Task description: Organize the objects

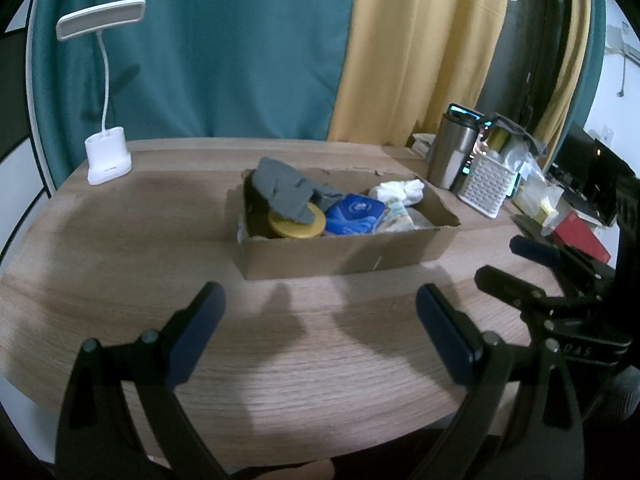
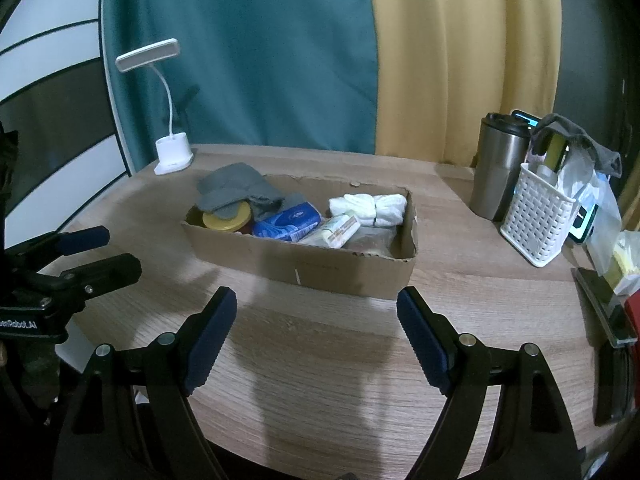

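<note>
A shallow cardboard box (image 1: pixel 344 254) (image 2: pixel 320 270) stands mid-table. It holds a grey cloth (image 1: pixel 284 192) (image 2: pixel 234 188), a yellow-lidded jar (image 1: pixel 298 226) (image 2: pixel 226 220), a blue packet (image 1: pixel 354 214) (image 2: pixel 288 222), a white cloth bundle (image 1: pixel 400 192) (image 2: pixel 372 206) and a pale wrapped packet (image 2: pixel 334 232). My left gripper (image 1: pixel 320 320) is open and empty, over bare table in front of the box. My right gripper (image 2: pixel 316 328) is open and empty, also in front of the box. Each gripper shows at the edge of the other's view, the right gripper (image 1: pixel 520 264) and the left gripper (image 2: pixel 104 252).
A white desk lamp (image 1: pixel 106 152) (image 2: pixel 172 152) stands at the back left. At the right are a steel tumbler (image 1: pixel 454 152) (image 2: pixel 498 168), a white lattice basket (image 1: pixel 488 188) (image 2: pixel 536 220) with items, plastic bags, a red box (image 1: pixel 582 238) and dark flat items. Curtains hang behind.
</note>
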